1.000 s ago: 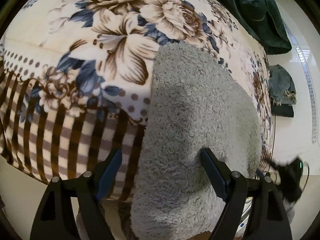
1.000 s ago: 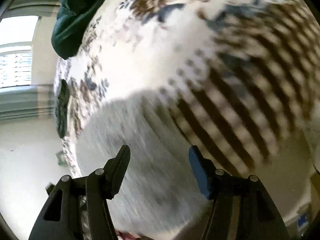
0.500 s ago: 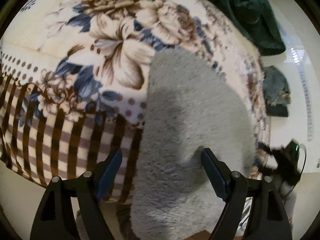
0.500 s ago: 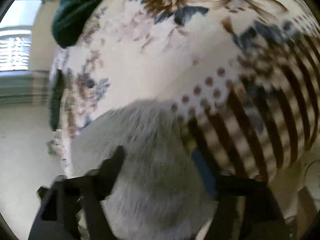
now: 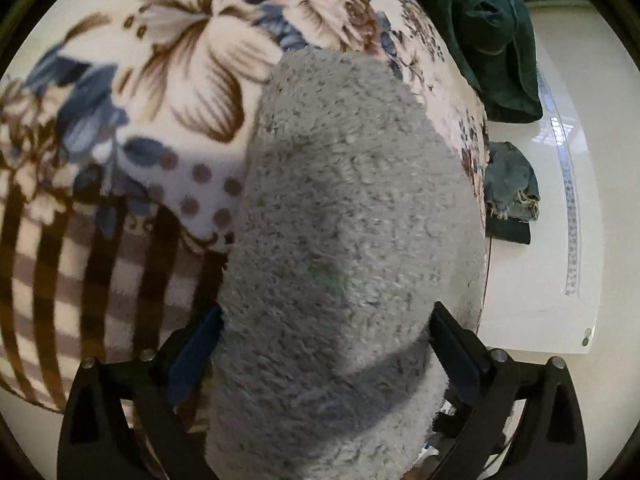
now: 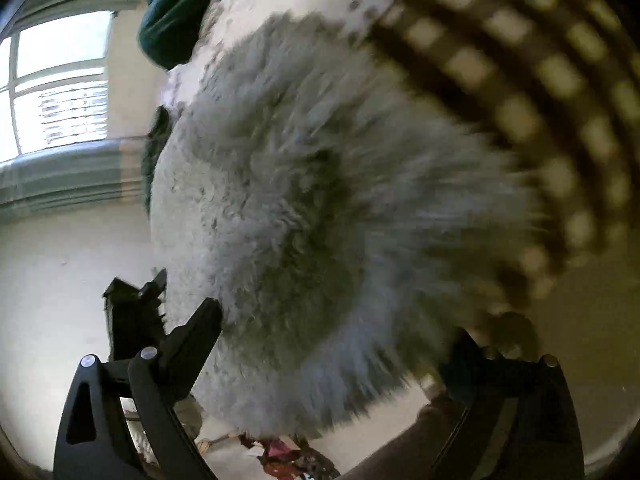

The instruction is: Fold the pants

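Grey fleece pants (image 5: 352, 200) lie folded on a floral and striped blanket (image 5: 180, 60) that covers the bed. My left gripper (image 5: 324, 340) hangs low over their near end. Its jaws are opening wide and the fleece bulges up between the two fingers (image 5: 452, 340). In the right wrist view the same pants (image 6: 300, 160) fill the blurred middle. My right gripper (image 6: 336, 328) is also opening, its jaws straddling the fleece. Its left finger (image 6: 196, 332) sits at the pants' edge, and its right finger is mostly hidden behind fleece and blur.
A dark green garment (image 5: 488, 32) lies heaped at the far end of the bed. A denim piece (image 5: 510, 188) sits on the pale floor (image 5: 540, 260) beside the bed. A window (image 6: 60, 80) is at left. Clutter (image 6: 280, 452) lies on the floor below.
Both grippers' jaws have spread wider and both have come down closer to the grey pants. The right gripper has swung from over the striped blanket onto the pants.
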